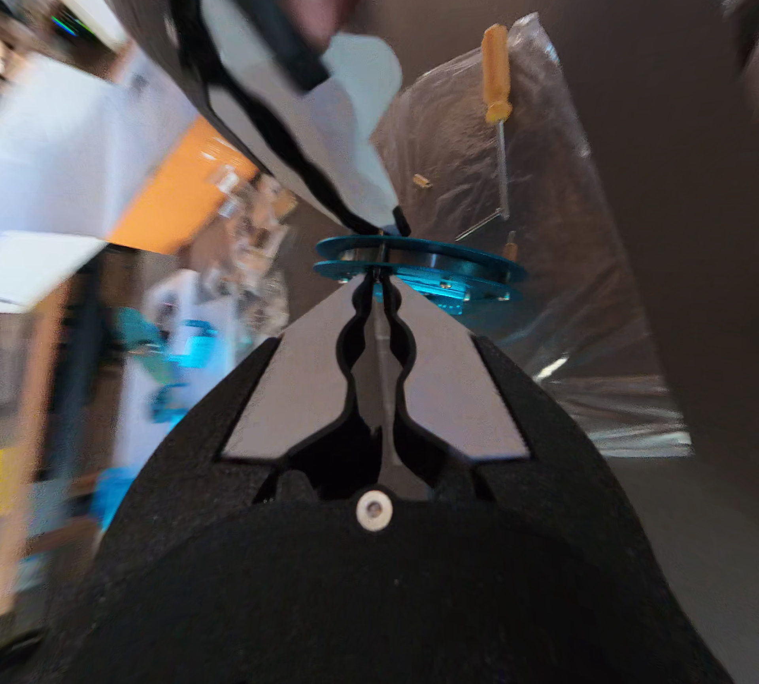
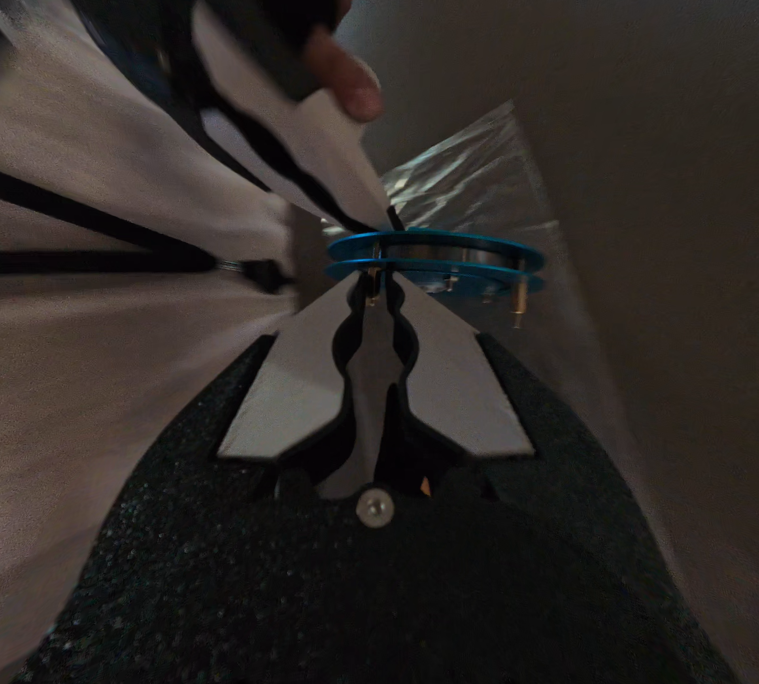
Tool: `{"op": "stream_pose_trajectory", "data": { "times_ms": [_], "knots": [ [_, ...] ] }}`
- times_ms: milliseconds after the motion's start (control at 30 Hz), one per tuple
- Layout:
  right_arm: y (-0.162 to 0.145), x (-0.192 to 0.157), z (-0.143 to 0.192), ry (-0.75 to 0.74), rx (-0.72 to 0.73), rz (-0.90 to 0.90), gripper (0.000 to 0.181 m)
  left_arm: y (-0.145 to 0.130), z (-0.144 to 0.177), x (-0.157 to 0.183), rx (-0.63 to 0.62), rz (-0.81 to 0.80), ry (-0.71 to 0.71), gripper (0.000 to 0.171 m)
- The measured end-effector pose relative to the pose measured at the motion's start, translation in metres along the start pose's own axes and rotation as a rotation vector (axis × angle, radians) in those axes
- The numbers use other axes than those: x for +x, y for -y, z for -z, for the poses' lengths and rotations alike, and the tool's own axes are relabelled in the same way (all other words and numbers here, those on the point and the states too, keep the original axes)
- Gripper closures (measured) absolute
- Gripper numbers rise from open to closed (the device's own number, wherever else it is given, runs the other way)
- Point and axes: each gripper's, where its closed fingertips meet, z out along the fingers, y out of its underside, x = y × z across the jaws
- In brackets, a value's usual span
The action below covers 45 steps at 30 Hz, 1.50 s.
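Dark tabletop (image 1: 677,541), crinkled plastic bag (image 1: 575,253) — both claws (left (image 1: 378,279), right (image 2: 380,284)) pinching stacked blue ring plates (image 1: 451,249), edge-on.

Both grippers meet at the blue disc assembly (image 1: 419,268) from opposite sides. The left gripper (image 1: 378,277) has its jaws pinched nearly together at the disc's near edge. The right gripper (image 2: 378,280) does the same from its side, fingers pressed close. A hand (image 2: 328,28) grips the left gripper's handle above the disc.
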Motion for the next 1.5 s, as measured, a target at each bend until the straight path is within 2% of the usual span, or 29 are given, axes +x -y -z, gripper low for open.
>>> {"op": "stream_pose_trajectory", "data": {
  "times_ms": [67,167,233,300,400,467,567,667,700,733,767,800,900,967,1033,1100,1133,1200,1267,1333,1367,1400,1433,1500],
  "knots": [
    [0.002,0.004,0.001,-0.267,-0.025,0.236,0.168,-0.001,0.001,0.003,0.006,0.191,-0.17,0.168],
    [-0.001,0.007,-0.001,-0.51,-0.097,0.444,0.161,-0.002,0.002,0.004,0.008,0.376,-0.343,0.167],
    [-0.001,0.013,-0.002,-0.603,-0.134,0.527,0.16,-0.003,0.003,0.004,-0.012,0.436,-0.421,0.167],
    [0.007,0.015,0.002,-0.685,-0.12,0.615,0.177,-0.003,0.004,0.005,-0.033,0.464,-0.48,0.167],
    [0.007,0.019,0.003,-0.685,-0.158,0.611,0.178,-0.003,0.003,0.003,-0.041,0.484,-0.495,0.168],
    [0.006,0.02,0.003,-0.547,-0.125,0.455,0.178,-0.004,-0.001,-0.002,-0.016,0.331,-0.35,0.168],
    [0.007,0.017,0.003,-0.106,0.012,-0.005,0.178,-0.007,-0.005,-0.012,-0.033,-0.06,0.013,0.168],
    [0.003,0.003,0.002,0.327,0.038,-0.407,0.178,-0.003,-0.006,-0.014,-0.05,-0.4,0.31,0.169],
    [0.004,0.001,0.002,0.4,0.059,-0.47,0.178,-0.003,-0.005,-0.014,-0.078,-0.5,0.378,0.168],
    [0.003,-0.002,0.001,0.436,0.066,-0.495,0.178,-0.002,-0.004,-0.013,-0.087,-0.516,0.386,0.168],
    [0.001,-0.004,0.0,0.412,0.061,-0.452,0.177,-0.001,-0.003,-0.01,-0.071,-0.453,0.342,0.168],
    [0.0,-0.003,-0.001,0.311,0.057,-0.333,0.177,-0.001,-0.002,-0.007,-0.057,-0.367,0.279,0.168],
    [0.002,0.008,0.001,-0.151,-0.003,0.12,0.176,-0.002,-0.001,-0.003,-0.036,-0.072,0.039,0.168],
    [0.002,0.011,0.002,-0.394,-0.067,0.371,0.176,-0.003,-0.001,-0.001,-0.038,0.114,-0.133,0.168],
    [0.003,0.015,0.001,-0.553,-0.122,0.53,0.176,-0.002,0.0,0.002,-0.033,0.224,-0.252,0.168],
    [0.005,0.018,0.003,-0.619,-0.136,0.581,0.177,-0.004,-0.001,0.0,-0.039,0.225,-0.266,0.167],
    [0.005,0.018,0.002,-0.583,-0.127,0.54,0.177,-0.004,-0.001,0.0,-0.041,0.179,-0.246,0.168],
    [0.002,0.014,0.001,-0.385,-0.087,0.32,0.177,-0.003,-0.002,-0.001,-0.041,-0.016,-0.114,0.169],
    [0.001,0.011,0.002,-0.088,-0.017,-0.04,0.178,-0.002,-0.005,-0.007,-0.055,-0.27,0.107,0.169],
    [-0.002,-0.002,0.001,0.297,0.026,-0.411,0.178,0.002,-0.005,-0.008,-0.061,-0.513,0.306,0.169],
    [-0.002,-0.006,0.001,0.429,0.046,-0.511,0.178,0.003,-0.005,-0.007,-0.068,-0.592,0.367,0.169],
    [-0.002,-0.008,0.001,0.5,0.062,-0.565,0.178,0.004,-0.004,-0.007,-0.073,-0.614,0.389,0.169],
    [-0.002,-0.009,0.0,0.499,0.07,-0.556,0.177,0.003,-0.003,-0.006,-0.072,-0.572,0.367,0.168],
    [-0.002,-0.005,-0.001,0.281,0.058,-0.317,0.177,0.002,-0.002,-0.004,-0.048,-0.378,0.233,0.168]
  ]
}}
